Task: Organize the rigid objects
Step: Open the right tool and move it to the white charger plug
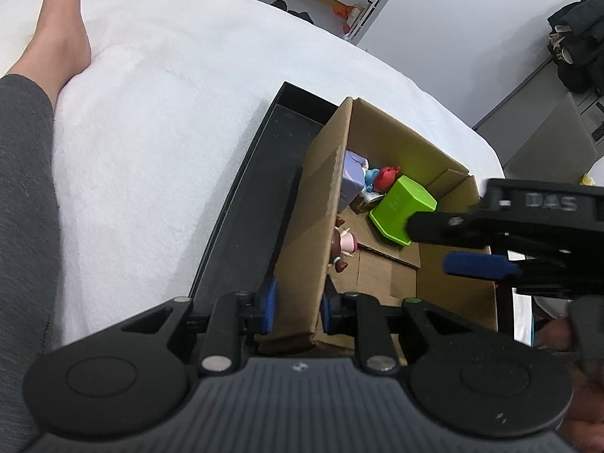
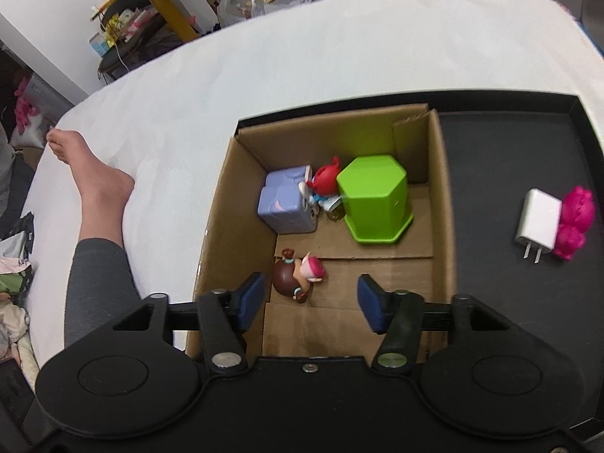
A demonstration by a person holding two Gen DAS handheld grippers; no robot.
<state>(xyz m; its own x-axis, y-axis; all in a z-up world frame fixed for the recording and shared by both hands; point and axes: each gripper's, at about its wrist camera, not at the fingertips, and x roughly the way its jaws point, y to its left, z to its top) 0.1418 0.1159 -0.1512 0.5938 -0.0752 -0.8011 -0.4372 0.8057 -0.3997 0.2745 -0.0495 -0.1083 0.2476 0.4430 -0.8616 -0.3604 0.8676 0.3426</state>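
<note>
A cardboard box stands on a black tray. In it lie a green hexagonal container, upside down, a lilac box, a red and blue figure and a brown-haired doll. My left gripper is shut on the box's near wall. My right gripper is open and empty above the doll; it shows at the right of the left wrist view. A white charger and a pink toy lie on the tray right of the box.
The tray rests on a white bed. A person's bare leg lies on the bed left of the box. Shelves and clutter stand beyond the bed.
</note>
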